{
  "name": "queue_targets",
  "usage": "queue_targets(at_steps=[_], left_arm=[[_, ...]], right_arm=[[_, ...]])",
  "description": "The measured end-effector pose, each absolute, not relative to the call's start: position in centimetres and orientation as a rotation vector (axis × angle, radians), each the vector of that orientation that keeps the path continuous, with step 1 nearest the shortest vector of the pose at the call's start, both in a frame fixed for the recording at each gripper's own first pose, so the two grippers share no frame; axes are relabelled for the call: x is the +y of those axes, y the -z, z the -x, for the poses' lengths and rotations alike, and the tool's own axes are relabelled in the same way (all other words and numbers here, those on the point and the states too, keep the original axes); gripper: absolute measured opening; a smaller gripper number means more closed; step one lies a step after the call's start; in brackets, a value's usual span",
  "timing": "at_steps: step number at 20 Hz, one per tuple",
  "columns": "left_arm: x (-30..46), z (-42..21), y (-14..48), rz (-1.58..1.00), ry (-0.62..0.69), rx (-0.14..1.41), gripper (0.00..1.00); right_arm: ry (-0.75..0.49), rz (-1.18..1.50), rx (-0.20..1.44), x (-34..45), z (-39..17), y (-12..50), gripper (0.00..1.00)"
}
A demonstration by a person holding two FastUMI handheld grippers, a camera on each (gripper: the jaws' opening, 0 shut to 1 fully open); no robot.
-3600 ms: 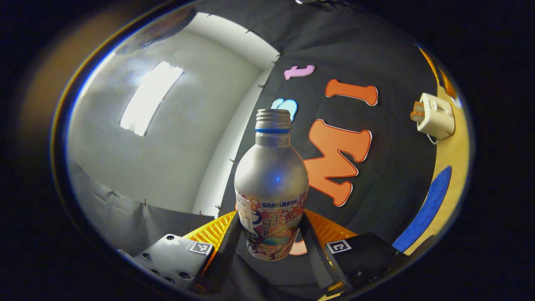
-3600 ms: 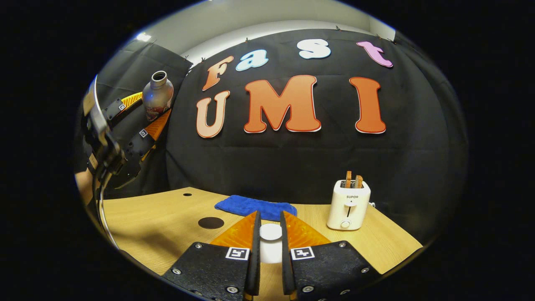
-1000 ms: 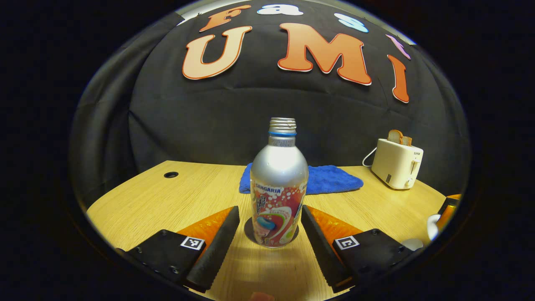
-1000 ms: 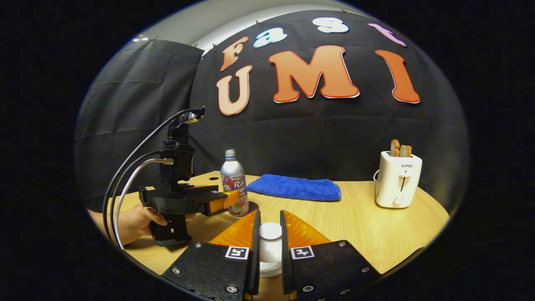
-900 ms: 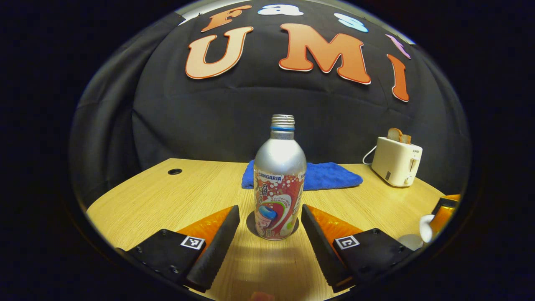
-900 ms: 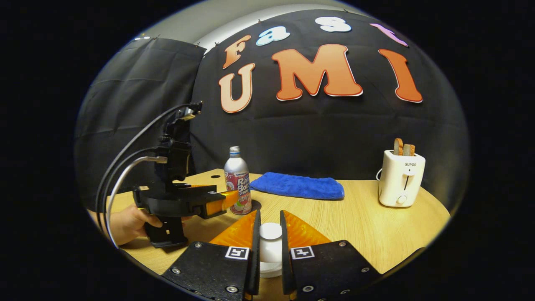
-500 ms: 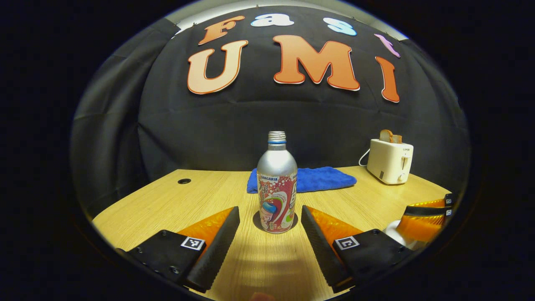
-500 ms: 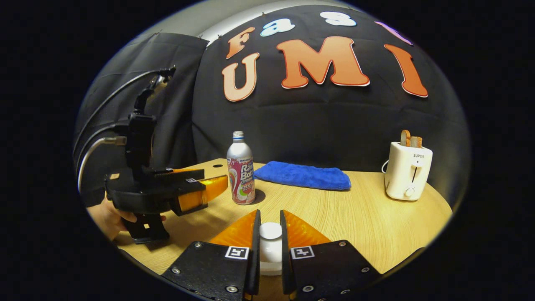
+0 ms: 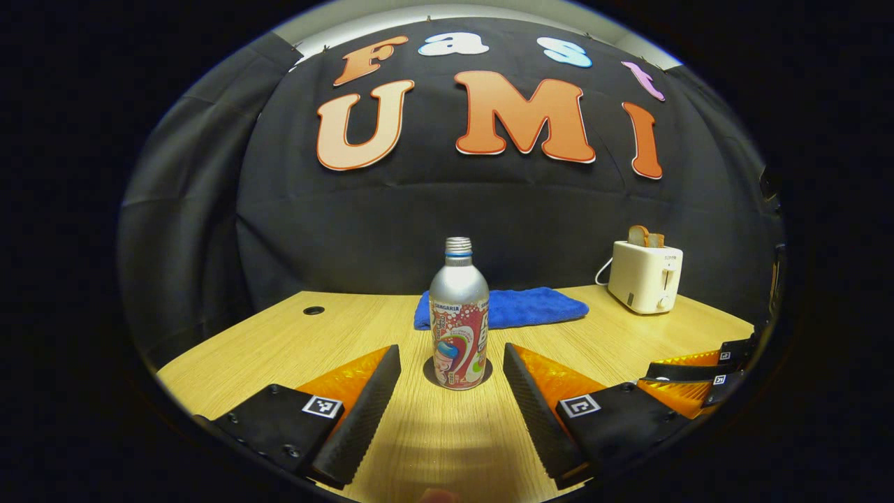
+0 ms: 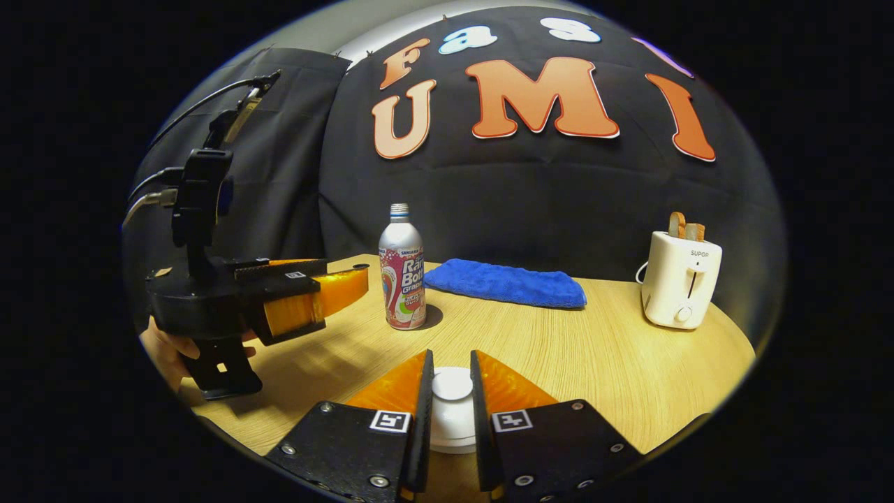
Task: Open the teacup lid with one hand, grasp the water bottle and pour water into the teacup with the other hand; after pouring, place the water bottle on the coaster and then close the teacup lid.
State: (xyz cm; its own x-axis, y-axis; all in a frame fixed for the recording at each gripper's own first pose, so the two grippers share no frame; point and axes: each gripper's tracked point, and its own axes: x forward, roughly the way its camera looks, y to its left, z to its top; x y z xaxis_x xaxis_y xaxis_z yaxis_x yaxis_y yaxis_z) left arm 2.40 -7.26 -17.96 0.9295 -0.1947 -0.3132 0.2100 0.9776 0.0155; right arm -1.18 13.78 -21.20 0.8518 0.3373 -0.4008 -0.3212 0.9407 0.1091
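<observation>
While water bottle stands on coaster, left gripper wide; right gripper pinches teacup lid, teacup presumably directly below.

The water bottle stood upright on the dark round coaster, out on the wooden table with nothing touching it. It was a silver metal bottle with a bare threaded neck, no cap on, a thin blue ring under the threads, and a busy red and white label wrapped round the lower half. From the right gripper view, the bottle sat well back and off to the left, its coaster barely peeking out at the base. The teacup lid was a white piece with a round knob on top, up close and low; what was under it was hidden.
</observation>
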Motion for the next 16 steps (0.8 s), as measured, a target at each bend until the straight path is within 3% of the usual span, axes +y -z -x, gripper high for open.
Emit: queue_targets(at_steps=[3, 5, 6, 10, 11, 16], left_arm=[[-6.8, -2.1, 15.5, -0.052, 0.187, 0.263, 0.97], [-6.4, -1.7, 13.6, -0.046, 0.172, 0.221, 0.93], [-6.2, -1.4, 12.6, -0.042, 0.166, 0.202, 0.97], [-5.2, -0.8, 9.8, -0.031, 0.137, 0.152, 0.97], [-5.0, -0.6, 9.1, -0.029, 0.134, 0.141, 0.93], [-4.2, 0.8, 6.2, -0.033, 0.113, 0.091, 0.96]], right_arm=[[-0.317, 0.001, 0.351, 12.7, 0.8, 18.6, 0.36], [-0.288, 0.013, 0.29, 11.6, 0.4, 16.3, 0.47], [-0.271, 0.009, 0.262, 10.9, 0.3, 15.0, 0.54], [-0.195, 0.014, 0.182, 8.1, -0.2, 11.1, 0.68], [-0.176, 0.018, 0.161, 7.4, -0.1, 10.1, 0.7], [-0.089, 0.013, 0.08, 3.8, 0.2, 6.2, 0.8]])
